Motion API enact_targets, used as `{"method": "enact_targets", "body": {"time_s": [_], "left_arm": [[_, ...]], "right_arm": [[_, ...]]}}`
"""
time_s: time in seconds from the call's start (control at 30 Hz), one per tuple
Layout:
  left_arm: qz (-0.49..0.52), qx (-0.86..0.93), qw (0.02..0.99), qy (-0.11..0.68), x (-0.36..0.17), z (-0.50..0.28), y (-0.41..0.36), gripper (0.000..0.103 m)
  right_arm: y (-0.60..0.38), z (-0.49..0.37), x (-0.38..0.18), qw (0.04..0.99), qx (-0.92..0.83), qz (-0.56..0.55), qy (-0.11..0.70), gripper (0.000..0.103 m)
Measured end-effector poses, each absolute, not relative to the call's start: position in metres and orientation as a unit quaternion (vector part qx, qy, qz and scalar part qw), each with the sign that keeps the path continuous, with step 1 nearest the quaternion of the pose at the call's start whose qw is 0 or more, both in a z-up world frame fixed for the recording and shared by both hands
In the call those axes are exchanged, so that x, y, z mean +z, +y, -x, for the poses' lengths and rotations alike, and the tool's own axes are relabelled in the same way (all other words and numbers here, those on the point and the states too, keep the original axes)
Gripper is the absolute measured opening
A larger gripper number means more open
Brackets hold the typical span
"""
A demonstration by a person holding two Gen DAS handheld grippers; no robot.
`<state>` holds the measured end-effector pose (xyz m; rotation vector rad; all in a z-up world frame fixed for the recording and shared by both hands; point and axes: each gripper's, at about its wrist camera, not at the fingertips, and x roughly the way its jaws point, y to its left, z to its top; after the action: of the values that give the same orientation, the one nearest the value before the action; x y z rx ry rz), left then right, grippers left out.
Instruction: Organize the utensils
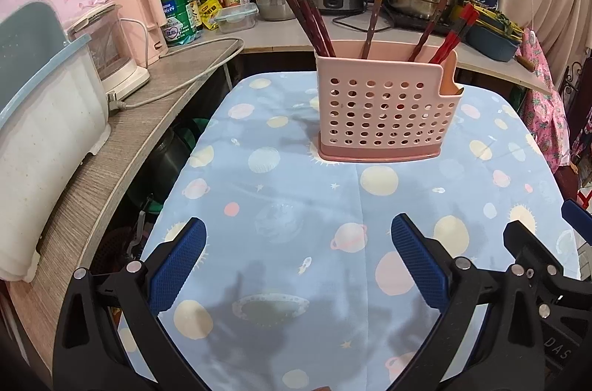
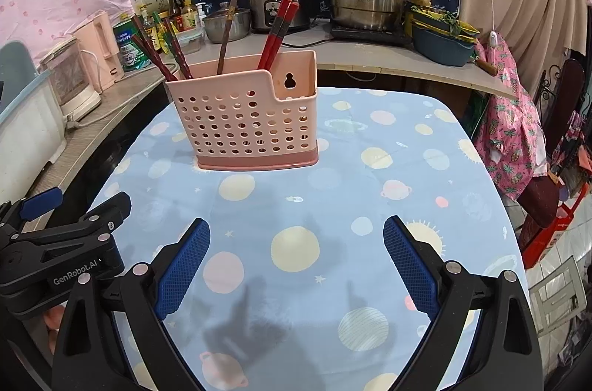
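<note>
The pink utensil holder [image 1: 384,110] stands upright on the tablecloth [image 1: 296,243], with all visible chopsticks [image 1: 307,17] inside it. In front of it, the left gripper [image 1: 298,265] and right gripper [image 2: 296,265] hover wide open and empty. No loose utensils show; the task appears complete.

Left wrist view: low over the table [image 1: 296,206], facing forward along the spread fingers, pink holder [image 1: 384,110] upper centre, fairly near. Right wrist view: same height and heading, holder [image 2: 248,121] upper left. Both share the table, holder and rear counter [image 1: 370,32].
</note>
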<state>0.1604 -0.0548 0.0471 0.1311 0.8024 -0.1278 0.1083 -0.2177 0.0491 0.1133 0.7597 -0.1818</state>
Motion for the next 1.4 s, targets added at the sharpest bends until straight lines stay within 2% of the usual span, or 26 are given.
{"method": "enact_targets", "body": {"time_s": [1.4], "left_arm": [[-0.071,-0.061,0.918,0.386,0.050,-0.171,-0.062,0.096]], "right_arm": [[-0.219,-0.118,0.051,0.925,-0.087,-0.055,0.366,0.091]]}}
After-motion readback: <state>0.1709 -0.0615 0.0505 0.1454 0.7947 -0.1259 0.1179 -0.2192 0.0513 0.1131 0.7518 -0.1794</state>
